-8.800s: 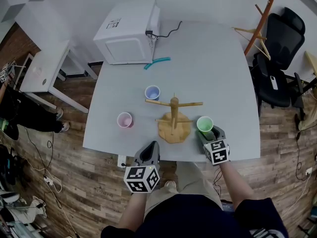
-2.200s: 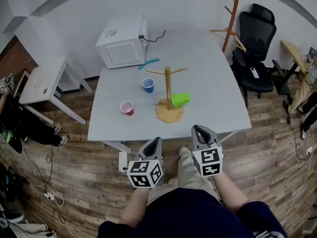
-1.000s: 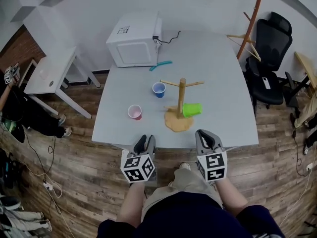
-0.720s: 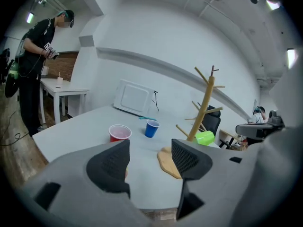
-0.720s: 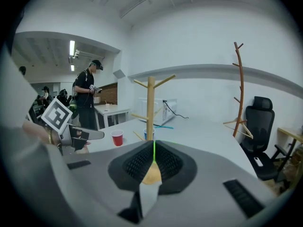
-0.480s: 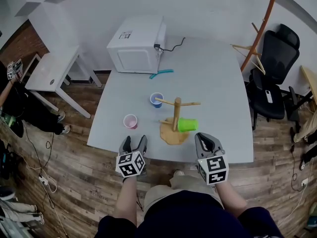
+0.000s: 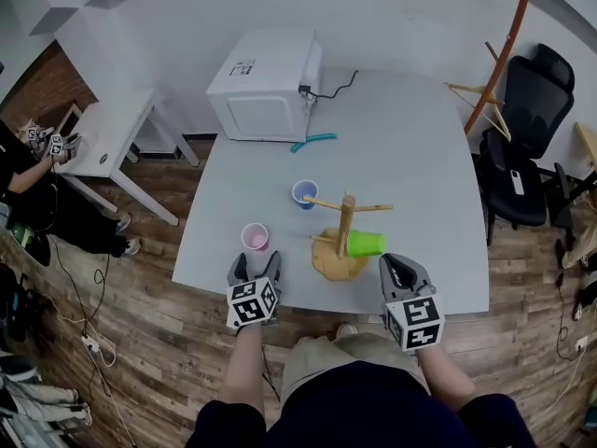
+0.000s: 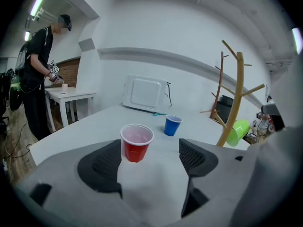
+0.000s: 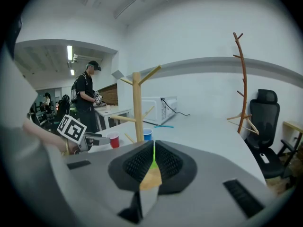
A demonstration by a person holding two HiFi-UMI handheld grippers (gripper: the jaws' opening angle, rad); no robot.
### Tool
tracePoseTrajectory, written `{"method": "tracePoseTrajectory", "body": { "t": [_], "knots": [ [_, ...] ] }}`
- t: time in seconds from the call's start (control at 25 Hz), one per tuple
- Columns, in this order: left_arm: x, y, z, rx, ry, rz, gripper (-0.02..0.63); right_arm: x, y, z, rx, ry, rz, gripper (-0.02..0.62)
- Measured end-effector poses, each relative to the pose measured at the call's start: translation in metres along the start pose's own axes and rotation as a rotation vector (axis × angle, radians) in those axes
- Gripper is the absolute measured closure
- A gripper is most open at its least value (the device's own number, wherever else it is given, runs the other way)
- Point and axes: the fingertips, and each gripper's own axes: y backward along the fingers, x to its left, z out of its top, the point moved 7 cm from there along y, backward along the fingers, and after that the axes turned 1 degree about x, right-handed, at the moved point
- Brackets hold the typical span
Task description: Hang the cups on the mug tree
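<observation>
Count: three cups, one mug tree (image 7: 345,224), two grippers. The red cup (image 7: 255,237) and blue cup (image 7: 305,193) stand upright on the worktop (image 7: 420,147). The green cup (image 7: 367,244) hangs on a low peg of the tree; earlier it stood on the worktop. The left gripper (image 7: 256,265) has advanced to the worktop edge. Its fingers have just been opening wide, with nothing between them and the red cup just ahead. The right gripper (image 7: 399,267) has its fingers closed and empty; in its own view they hide most of the green cup.

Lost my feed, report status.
Left hand-held gripper jaws just opening, nothing between, red cup ahead. Right hand-held gripper shut. Green cup on mug tree. Path clear.
</observation>
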Motion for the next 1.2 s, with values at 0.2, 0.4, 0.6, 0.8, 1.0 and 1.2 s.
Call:
{"method": "tracePoseTrajectory", "body": {
  "t": [0.2,0.4,0.6,0.8,1.0,1.2],
  "knots": [
    [0.019,-0.019,-0.006,0.048,-0.013,0.002,0.225,0.01,-0.006,-0.002,0.014,-0.023,-0.048,0.561],
    [0.03,-0.04,-0.01,0.094,-0.051,-0.037,0.21,0.019,-0.008,-0.003,0.032,-0.065,-0.11,0.561],
    [0.034,-0.059,-0.014,0.124,-0.091,-0.079,0.199,0.03,-0.007,-0.005,0.046,-0.086,-0.154,0.561],
    [0.037,-0.073,-0.018,0.149,-0.125,-0.094,0.199,0.033,-0.003,-0.007,0.051,-0.098,-0.191,0.561],
    [0.033,-0.076,-0.02,0.164,-0.184,-0.073,0.201,0.033,0.003,-0.009,0.05,-0.119,-0.228,0.561],
    [0.034,-0.077,-0.021,0.182,-0.205,-0.041,0.206,0.036,0.005,-0.011,0.053,-0.127,-0.242,0.561]
  ]
}}
